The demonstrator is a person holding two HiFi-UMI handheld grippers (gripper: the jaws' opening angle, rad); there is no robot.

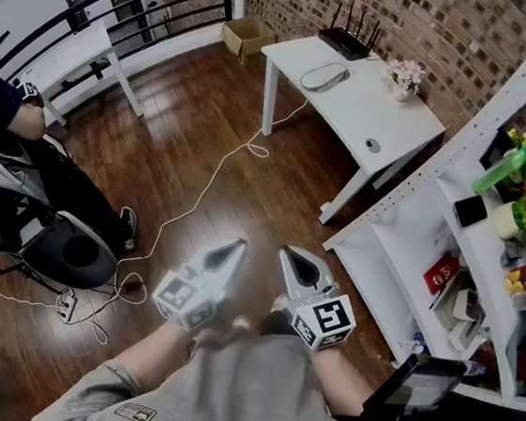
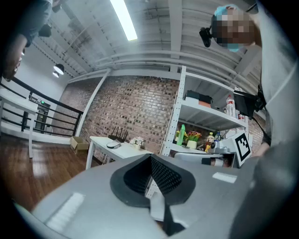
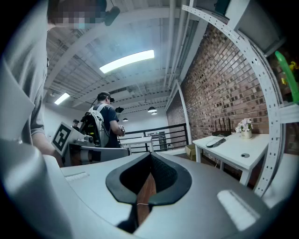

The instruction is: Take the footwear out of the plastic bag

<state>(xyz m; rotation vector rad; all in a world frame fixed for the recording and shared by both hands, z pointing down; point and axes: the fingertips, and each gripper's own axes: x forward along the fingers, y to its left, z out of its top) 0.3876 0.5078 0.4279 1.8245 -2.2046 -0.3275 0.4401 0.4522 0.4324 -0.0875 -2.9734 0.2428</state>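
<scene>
Left gripper and right gripper, lower centre: jaws shut, empty. No bag in view; she should find it, then open jaws before reaching

The right gripper, its jaws pressed together with nothing between them, faces a black railing, with a white counter carrying a small flower pot beside the brick wall at right and a person wearing a backpack at left.
</scene>
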